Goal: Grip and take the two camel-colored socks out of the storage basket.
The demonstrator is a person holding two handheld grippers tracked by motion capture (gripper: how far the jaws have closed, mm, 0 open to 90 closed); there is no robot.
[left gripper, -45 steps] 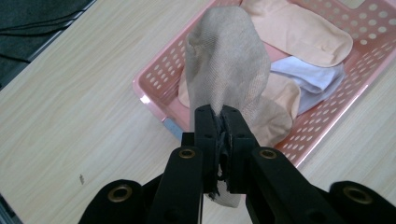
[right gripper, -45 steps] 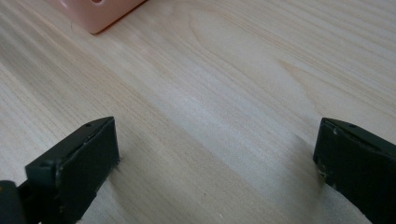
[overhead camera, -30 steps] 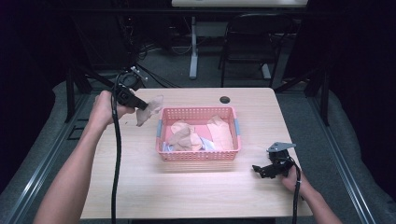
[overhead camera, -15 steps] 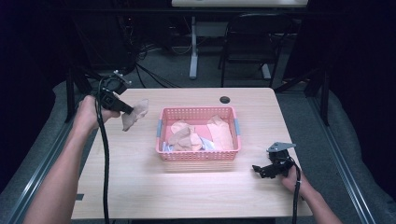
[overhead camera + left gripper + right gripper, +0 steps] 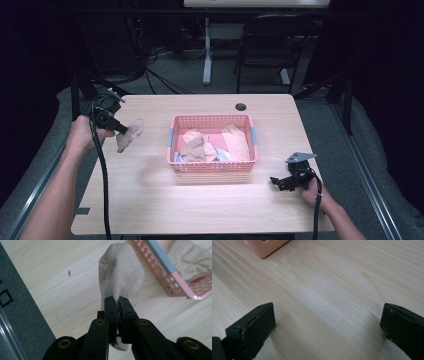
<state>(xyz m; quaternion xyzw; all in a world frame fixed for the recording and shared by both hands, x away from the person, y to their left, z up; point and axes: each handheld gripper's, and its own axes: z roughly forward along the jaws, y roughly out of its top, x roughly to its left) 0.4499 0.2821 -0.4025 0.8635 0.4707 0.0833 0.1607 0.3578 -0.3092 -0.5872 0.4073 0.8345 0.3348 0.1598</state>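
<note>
Left gripper point(image 5: 121, 129) sits over the table's left edge, held in the person's left hand point(image 5: 82, 135), cable point(image 5: 102, 175) trailing down toward the bottom of the high view. Jaws pressed together, pinching a beige sock point(image 5: 129, 134). In the left gripper view the gripper point(image 5: 117, 305) has the sock point(image 5: 121, 272) bunched between the jaw tips, fabric hanging forward past them, and a bit of cloth poking out below. Sock hangs off the gripper above the wooden table point(image 5: 150, 200), well left of the basket, not touching it.

Centre: pink basket point(image 5: 212, 166) with perforated walls and blue-grey handle patches on its short sides. Inside: more beige socks point(image 5: 197, 145) plus some pale blue and white cloth; can't tell how many pieces. Left gripper view catches a basket corner point(image 5: 175, 282) at upper right with beige fabric inside.

Behind the basket: small dark round hole or grommet point(image 5: 241, 106) in the tabletop near the far edge.

Right: right gripper point(image 5: 276, 183) low over the table near the front right corner, held by the right hand point(image 5: 314, 189), grey plate on top. Right gripper view shows both black jaws spread wide apart, gripper point(image 5: 328, 322) with nothing but bare wood point(image 5: 337, 290) between them. Pink basket corner point(image 5: 265, 246) at the top of that view, apart from the jaws.
</note>
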